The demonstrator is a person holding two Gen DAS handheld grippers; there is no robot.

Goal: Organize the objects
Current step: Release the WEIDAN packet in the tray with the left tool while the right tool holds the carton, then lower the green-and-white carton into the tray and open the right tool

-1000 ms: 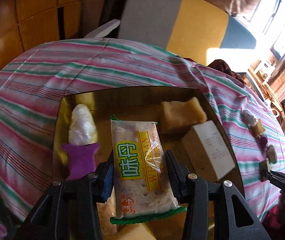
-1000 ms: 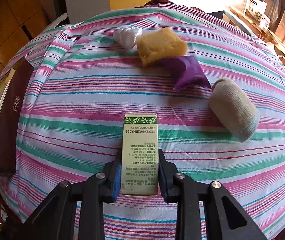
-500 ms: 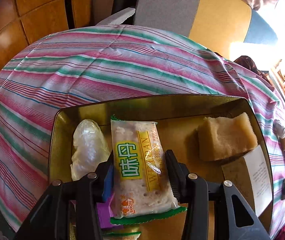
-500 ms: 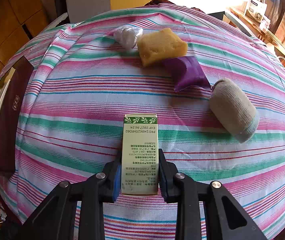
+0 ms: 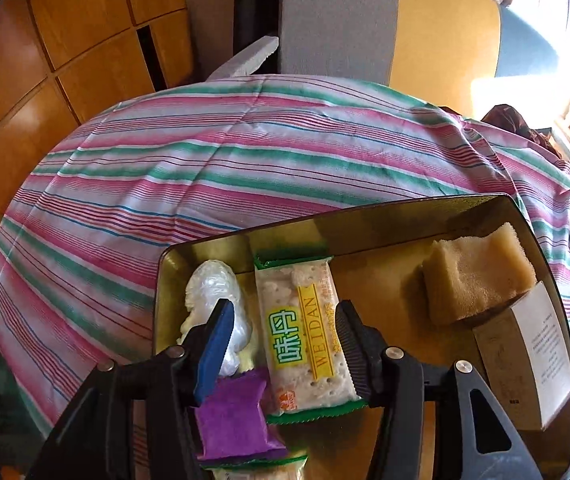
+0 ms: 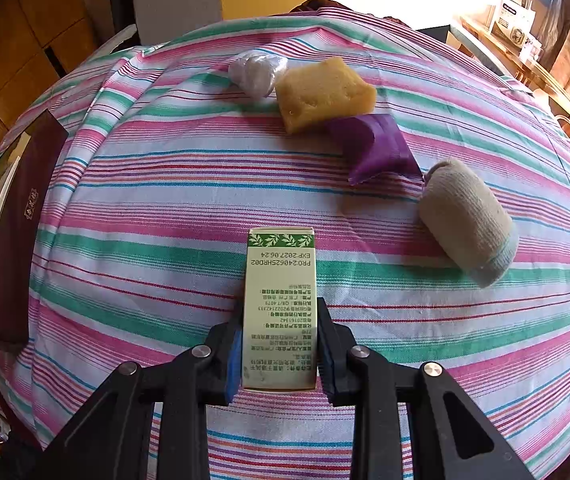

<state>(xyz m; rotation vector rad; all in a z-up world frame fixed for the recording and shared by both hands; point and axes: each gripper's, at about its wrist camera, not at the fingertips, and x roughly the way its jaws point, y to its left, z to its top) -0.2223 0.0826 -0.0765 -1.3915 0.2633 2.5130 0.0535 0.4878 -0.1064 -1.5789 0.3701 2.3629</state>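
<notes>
Striped cloth [image 6: 165, 216] in pink, green and white covers the table; wood-panelled wall [image 5: 65, 40] at left, grey and yellow chair back [image 5: 365, 20] behind, sunlit shelving at far right.

Left wrist view only: gold-lined tray [image 5: 385, 220] holding, left to right, a clear plastic wad [image 5: 213, 284], a purple packet [image 5: 233, 416], a cracker packet [image 5: 305, 332] printed "WEIDAN", a yellow sponge [image 5: 477, 276] and a brown box [image 5: 525, 360] with fine print too small to read. Left gripper [image 5: 285, 344] jaws opening; cracker packet lies between them in the tray, left pad clear, right pad just beside its edge.

Right wrist view only: tray's dark maroon side at far left; on the cloth a second plastic wad [image 6: 257, 72], sponge [image 6: 325, 92], purple wrapper [image 6: 377, 148], rolled grey sock [image 6: 465, 220]. Right gripper [image 6: 279, 352] clenched on a green carton [image 6: 281, 300] marked "EXP:2027.06.24".
</notes>
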